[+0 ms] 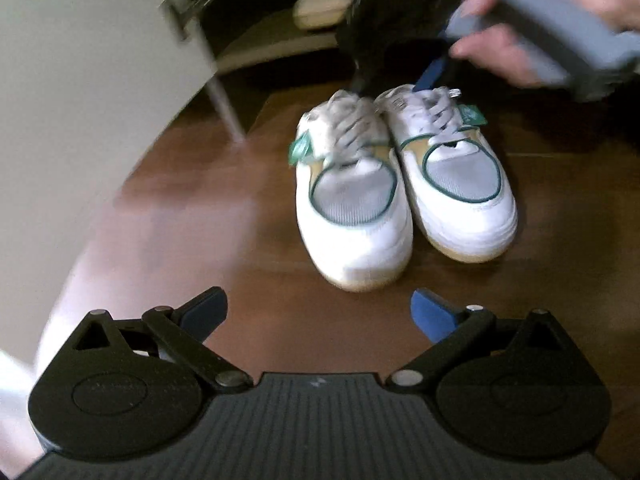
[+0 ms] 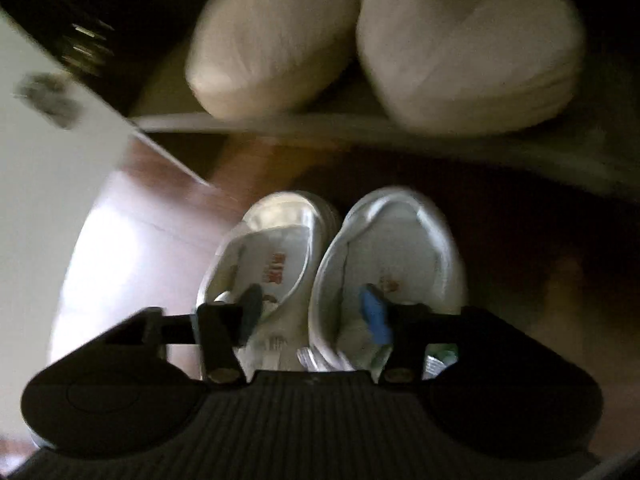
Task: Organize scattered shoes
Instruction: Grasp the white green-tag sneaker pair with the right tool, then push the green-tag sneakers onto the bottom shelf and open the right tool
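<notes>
Two white sneakers with green trim stand side by side on the wooden floor, the left sneaker touching the right sneaker, toes toward my left gripper. That gripper hovers short of the toes, open and empty. A hand holds my right gripper over the heels. In the right wrist view it is open, one finger inside each opening: the dark pad in one sneaker, the blue pad in the other sneaker. The adjoining inner collars lie between the pads, which do not press on them.
A white cabinet door stands open at the left. Behind the sneakers a pair of cream shoes sits on a low shelf inside the dark cabinet. Bare wooden floor lies left of the sneakers.
</notes>
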